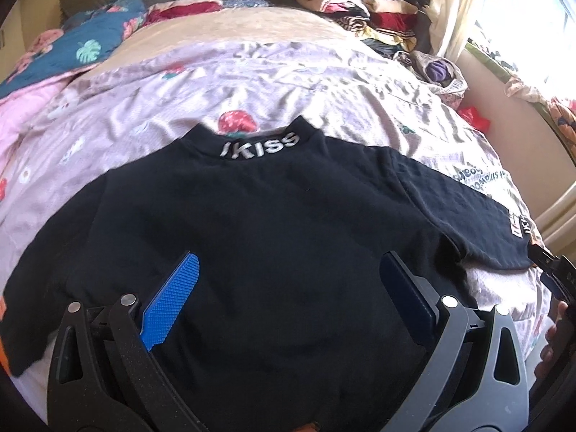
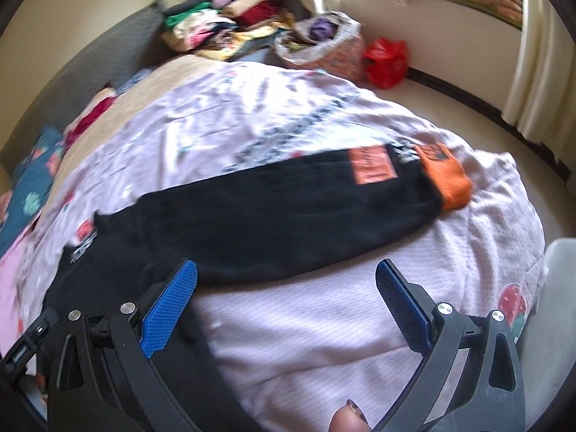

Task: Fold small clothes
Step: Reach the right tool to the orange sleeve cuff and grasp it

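A small black sweatshirt [image 1: 273, 223] lies spread flat on the pink bedspread, its collar lettered "IKISS" [image 1: 260, 147] pointing away. My left gripper [image 1: 288, 270] hovers open over the lower body of the shirt, nothing between its blue pads. In the right wrist view the shirt's right sleeve [image 2: 288, 208] stretches out to the right, with an orange patch [image 2: 370, 163] and an orange cuff [image 2: 448, 176]. My right gripper [image 2: 286, 273] stands open just below that sleeve, its left pad [image 2: 169, 309] over the black fabric near the armpit, its right pad over bare bedspread.
The pink patterned bedspread [image 1: 180, 100] covers the bed. A pile of folded clothes [image 1: 363, 7] sits at the far corner. A fabric basket [image 2: 324, 46] and a red bag [image 2: 387, 61] stand on the floor beside the bed. A blue floral quilt [image 1: 82, 43] lies at the far left.
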A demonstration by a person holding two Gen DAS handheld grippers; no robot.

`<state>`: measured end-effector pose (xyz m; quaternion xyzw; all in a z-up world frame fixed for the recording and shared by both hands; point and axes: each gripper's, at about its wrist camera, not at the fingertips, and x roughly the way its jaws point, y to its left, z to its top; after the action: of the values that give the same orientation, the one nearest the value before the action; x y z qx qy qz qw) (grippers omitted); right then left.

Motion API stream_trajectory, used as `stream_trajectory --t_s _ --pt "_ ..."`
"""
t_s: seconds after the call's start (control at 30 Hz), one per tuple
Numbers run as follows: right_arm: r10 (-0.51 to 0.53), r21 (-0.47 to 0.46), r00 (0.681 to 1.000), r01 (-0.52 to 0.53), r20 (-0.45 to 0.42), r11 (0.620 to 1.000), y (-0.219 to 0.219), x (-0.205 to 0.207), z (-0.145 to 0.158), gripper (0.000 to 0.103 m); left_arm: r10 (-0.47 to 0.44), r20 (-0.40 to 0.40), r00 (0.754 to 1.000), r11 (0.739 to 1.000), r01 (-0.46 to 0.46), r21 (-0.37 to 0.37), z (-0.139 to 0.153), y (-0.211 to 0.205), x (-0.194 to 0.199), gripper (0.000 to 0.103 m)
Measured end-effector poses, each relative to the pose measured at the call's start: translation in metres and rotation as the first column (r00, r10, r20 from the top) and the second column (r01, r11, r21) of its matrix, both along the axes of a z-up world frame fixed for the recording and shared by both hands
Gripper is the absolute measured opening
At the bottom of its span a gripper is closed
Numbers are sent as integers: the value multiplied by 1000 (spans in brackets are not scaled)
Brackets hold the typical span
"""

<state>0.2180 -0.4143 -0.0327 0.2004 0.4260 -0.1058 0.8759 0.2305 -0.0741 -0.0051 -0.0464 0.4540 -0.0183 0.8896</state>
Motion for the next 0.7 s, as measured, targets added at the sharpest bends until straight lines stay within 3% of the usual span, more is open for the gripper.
stream_trajectory --t_s 0.47,0.53,0.6,0.7 --pt "-203 99 977 210 -70 973 -87 27 -48 97 -43 -61 997 998 46 48 -14 -32 50 94" --pt "-239 135 967 250 -91 959 -101 32 -58 73 -46 -72 996 998 50 48 -14 -34 57 94" --pt "-264 149 960 276 -95 950 -110 34 -61 64 -44 -76 996 998 48 50 -14 -33 61 94" --pt "-281 148 958 287 -60 946 -116 33 -55 36 -28 -78 997 998 32 52 -12 -30 67 94"
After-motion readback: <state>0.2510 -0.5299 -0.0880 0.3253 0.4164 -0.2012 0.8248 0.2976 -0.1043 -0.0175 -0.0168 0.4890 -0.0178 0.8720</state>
